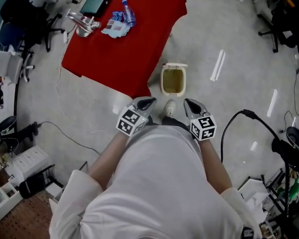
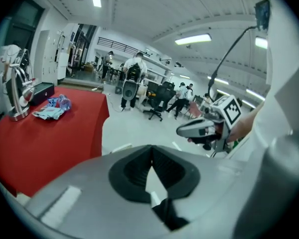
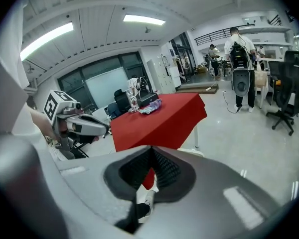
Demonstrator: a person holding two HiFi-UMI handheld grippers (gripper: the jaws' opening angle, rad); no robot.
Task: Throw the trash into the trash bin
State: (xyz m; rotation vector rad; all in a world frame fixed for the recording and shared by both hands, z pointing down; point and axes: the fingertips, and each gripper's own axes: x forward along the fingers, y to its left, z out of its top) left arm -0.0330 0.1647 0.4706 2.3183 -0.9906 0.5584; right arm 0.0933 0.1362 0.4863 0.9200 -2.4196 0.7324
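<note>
Our left gripper [image 2: 151, 152] has its jaws pressed together w/ nothing between them, and the right gripper [image 3: 150, 154] reads the same way: pads meeting, empty. In the head view we hold both close in front of the body, side by side but apart, each tilted downward, marker cubes facing up. Between them, on the pale floor [image 1: 229, 44], shows the toe of a light shoe [image 1: 170, 107]. Just beyond the shoe stands the small beige trash bin [image 1: 164, 83], lid flipped open, right by the near corner of the red table [image 1: 124, 54] (touching the cloth or just beside it, we can't tell). The trash itself lies well away from both grippers at the table's far end: a clear plastic bottle [image 1: 129, 13] w/ a blue label, lying beside a crumpled blue-and-white wrapper [image 1: 116, 29]. Left of those sits a shiny metal stand [image 1: 82, 23], and behind it a dark tablet [image 1: 96, 0]. Further out, in the gripper views, several people [image 2: 132, 81] stand among office chairs [image 2: 154, 106] at the back of the room.
</note>
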